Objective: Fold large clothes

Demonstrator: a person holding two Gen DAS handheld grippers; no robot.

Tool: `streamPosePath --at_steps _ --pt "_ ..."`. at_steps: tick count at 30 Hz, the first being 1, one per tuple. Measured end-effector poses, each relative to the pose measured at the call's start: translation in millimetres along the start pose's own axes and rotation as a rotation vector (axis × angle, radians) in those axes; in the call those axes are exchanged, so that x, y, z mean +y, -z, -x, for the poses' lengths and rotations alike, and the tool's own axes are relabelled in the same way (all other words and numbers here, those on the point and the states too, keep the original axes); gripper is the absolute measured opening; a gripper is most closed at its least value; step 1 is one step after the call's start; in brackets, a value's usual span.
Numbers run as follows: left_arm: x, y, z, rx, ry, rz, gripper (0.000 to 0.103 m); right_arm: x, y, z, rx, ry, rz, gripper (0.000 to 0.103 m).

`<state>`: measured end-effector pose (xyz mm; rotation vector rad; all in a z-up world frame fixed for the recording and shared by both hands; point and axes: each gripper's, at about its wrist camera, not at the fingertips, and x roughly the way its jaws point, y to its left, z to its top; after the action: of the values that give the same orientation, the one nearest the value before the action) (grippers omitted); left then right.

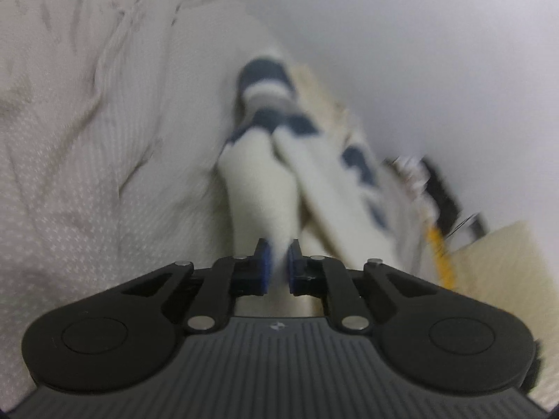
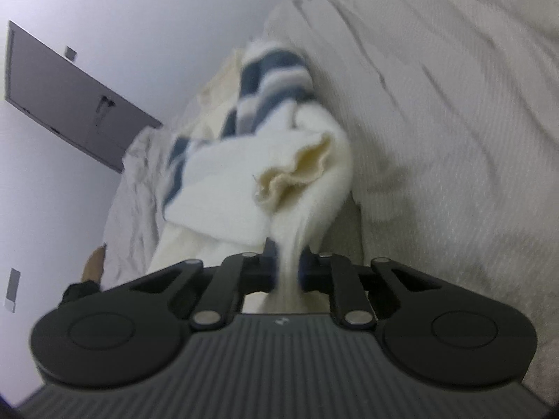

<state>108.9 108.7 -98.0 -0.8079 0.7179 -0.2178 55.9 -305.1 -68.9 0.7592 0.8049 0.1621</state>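
Sweater cloth, cream and fleecy, is pinched in both tools: the left tool (image 1: 277,262) and the right tool (image 2: 288,262) are each clamped on a gathered edge. From there the sweater (image 2: 244,181) stretches away across the bed (image 2: 454,104), its long axis running from the tools toward the navy-striped far end. It looks soft, light and floppy; hems or corners seem the best places to grip

Your left gripper (image 1: 278,262) pinches the cream sweater (image 1: 260,181) with navy stripes, which stretches across the rumpled bed (image 1: 87,122) beside the wall (image 1: 419,52).
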Motion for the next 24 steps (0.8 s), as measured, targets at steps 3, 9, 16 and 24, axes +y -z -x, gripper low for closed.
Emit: streamPosePath --at_steps 3,9,16,24 --pt "5 -8 21 -0.060 0.052 0.054 0.005 6 -4 19 -0.069 0.013 0.046 0.014" --pt "30 -16 22 -0.056 0.002 0.175 0.001 -10 -5 8 -0.038 0.158 -0.010 0.013" --pt "33 -2 -5 0.105 -0.078 0.168 0.023 -33 0 -3 0.037 0.243 -0.152 0.022" --pt "23 14 -34 0.212 -0.134 0.084 0.057 -39 1 -11 0.031 0.282 -0.151 0.054"
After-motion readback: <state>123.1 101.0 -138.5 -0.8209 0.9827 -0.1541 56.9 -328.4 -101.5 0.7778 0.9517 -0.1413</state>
